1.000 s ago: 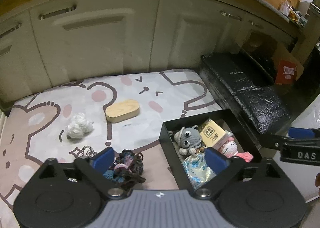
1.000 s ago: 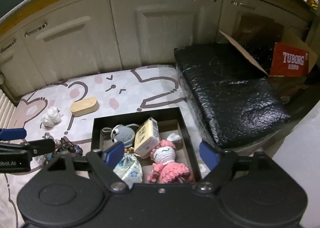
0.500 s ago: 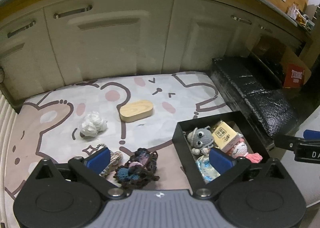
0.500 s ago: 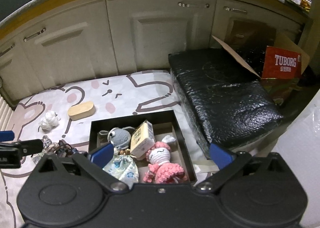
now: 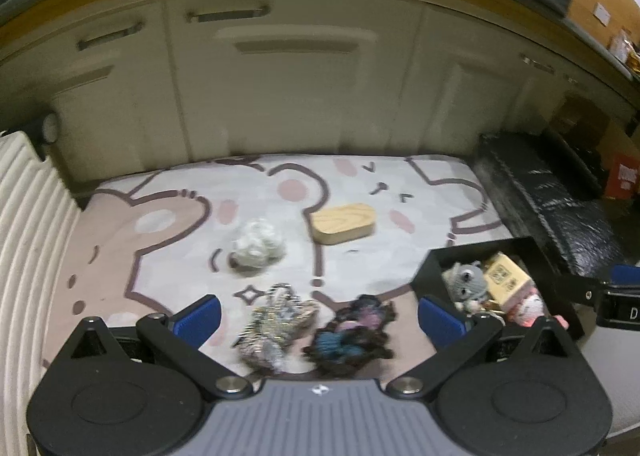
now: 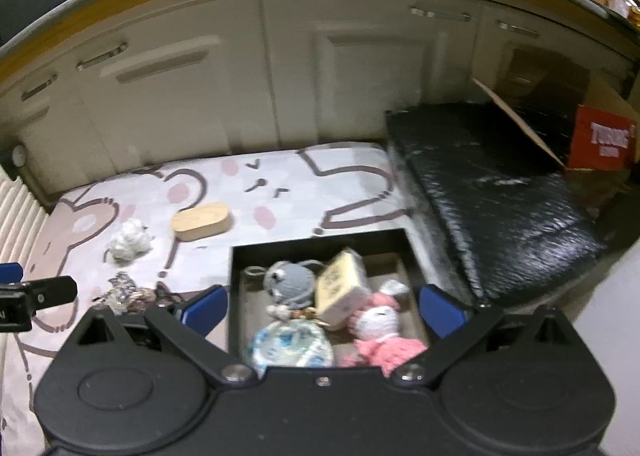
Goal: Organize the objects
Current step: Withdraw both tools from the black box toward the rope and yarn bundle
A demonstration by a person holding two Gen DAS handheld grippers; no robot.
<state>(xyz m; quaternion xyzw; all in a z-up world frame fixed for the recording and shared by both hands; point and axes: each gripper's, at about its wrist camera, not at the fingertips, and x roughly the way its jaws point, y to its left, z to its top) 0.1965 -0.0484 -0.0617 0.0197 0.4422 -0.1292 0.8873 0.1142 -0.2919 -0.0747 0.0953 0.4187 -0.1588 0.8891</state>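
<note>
- Compared with a second ago, the left wrist view has shifted left: the black tray (image 5: 536, 252) now sits at the right edge, and a ribbed cream surface (image 5: 28, 240) has come into view on the left.
- The right gripper (image 6: 323, 310) has just been opening; its jaws now stand spread wide, clasping nothing, blue pads either side of the tray's near end.
- Left gripper (image 5: 319, 316): jaws spread wide, clasping nothing, angled downward over the cartoon mat (image 5: 168, 256). A striped fabric bundle (image 5: 276, 320) and a dark knitted bundle (image 5: 352, 336) lie on the mat between its fingers, untouched.
- White yarn ball (image 5: 258, 246) and wooden oval box (image 5: 343, 224) rest further out on the mat, apart from each other.
- In the tray: grey crochet toy (image 6: 290, 284), yellow box (image 6: 340, 288), pink crochet doll (image 6: 380, 332), floral pouch (image 6: 290, 346).
- Both views are motion-blurred.
</note>
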